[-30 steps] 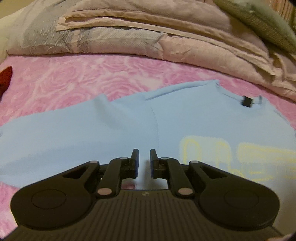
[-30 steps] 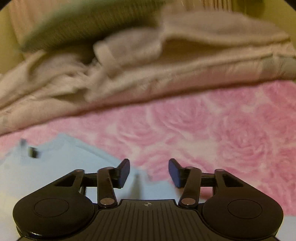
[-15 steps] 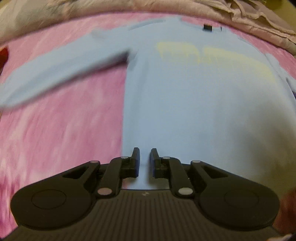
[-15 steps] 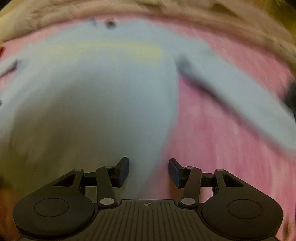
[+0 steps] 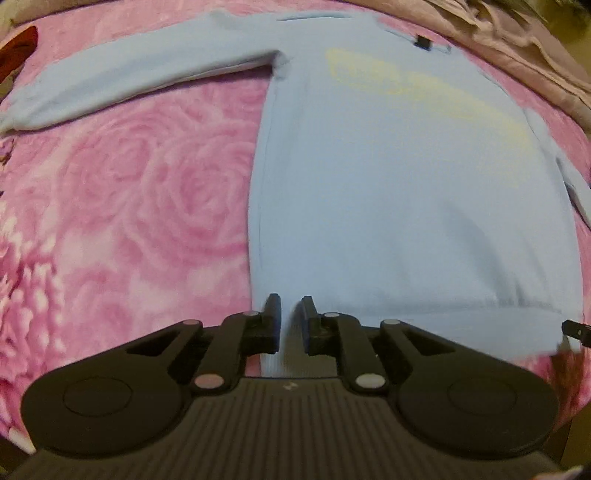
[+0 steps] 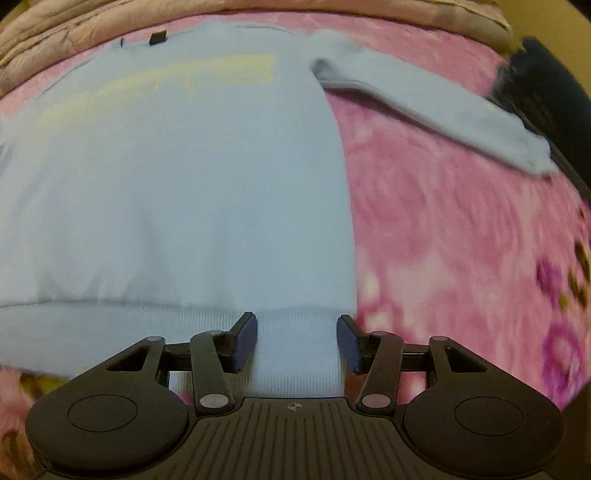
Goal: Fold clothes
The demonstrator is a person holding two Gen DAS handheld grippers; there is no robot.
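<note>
Pink rose blanket (image 5: pixel 129 192); blue sweatshirt (image 5: pixel 388 192), yellow lettering (image 6: pixel 192 75) blurred, unreadable.

- The light blue sweatshirt (image 5: pixel 388 206) carries pale yellow lettering (image 6: pixel 192 79) across its chest, too blurred to read.
- The dark neck tag (image 5: pixel 423 42) shows no legible text.

Bed under warm, dim light
A pink rose-patterned blanket (image 5: pixel 140 206) is spread across it; a rumpled beige duvet (image 6: pixel 74 26) is heaped behind.

One light-blue sweater (image 5: pixel 388 206), two tools, left tool (image 5: pixel 291 321), right tool (image 6: pixel 297 341), one pink blanket (image 5: pixel 129 206)
</note>
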